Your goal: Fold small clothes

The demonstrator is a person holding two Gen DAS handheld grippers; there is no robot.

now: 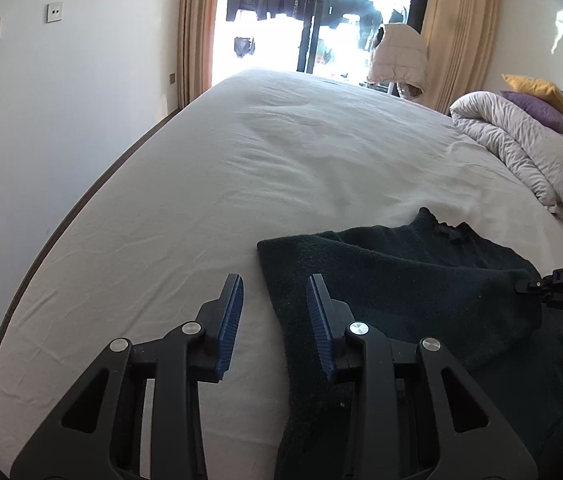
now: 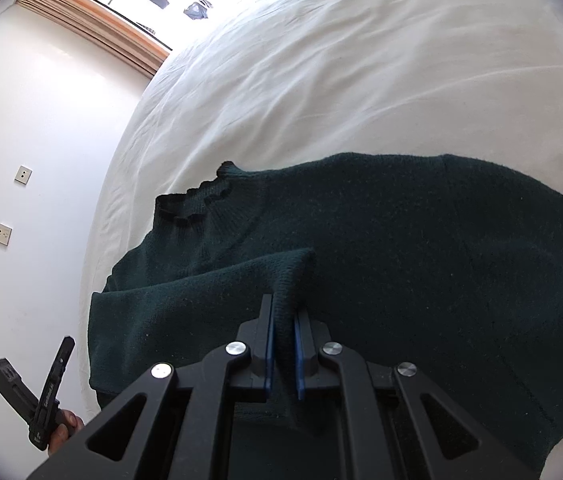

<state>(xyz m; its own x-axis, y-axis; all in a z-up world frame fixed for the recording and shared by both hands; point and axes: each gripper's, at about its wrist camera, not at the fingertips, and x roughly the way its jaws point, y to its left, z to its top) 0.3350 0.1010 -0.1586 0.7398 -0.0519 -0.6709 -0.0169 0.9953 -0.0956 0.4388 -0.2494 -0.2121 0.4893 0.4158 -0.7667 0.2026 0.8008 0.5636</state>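
Hovering over the sweater's left edge, the left gripper (image 1: 275,312) has its jaws partly apart, nothing pinched between them. The dark green sweater (image 2: 401,248) lies flat on the near side of the white bed (image 1: 281,152), and over on the right the right gripper (image 2: 281,344) is clamped narrow on a raised fold of it.

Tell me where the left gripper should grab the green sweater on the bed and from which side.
Probably the sweater's folded edge lying between the left gripper's open fingers. Come down from the bare sheet side: that edge lies flat and exposed, while the right gripper already pinches the sleeve cuff.
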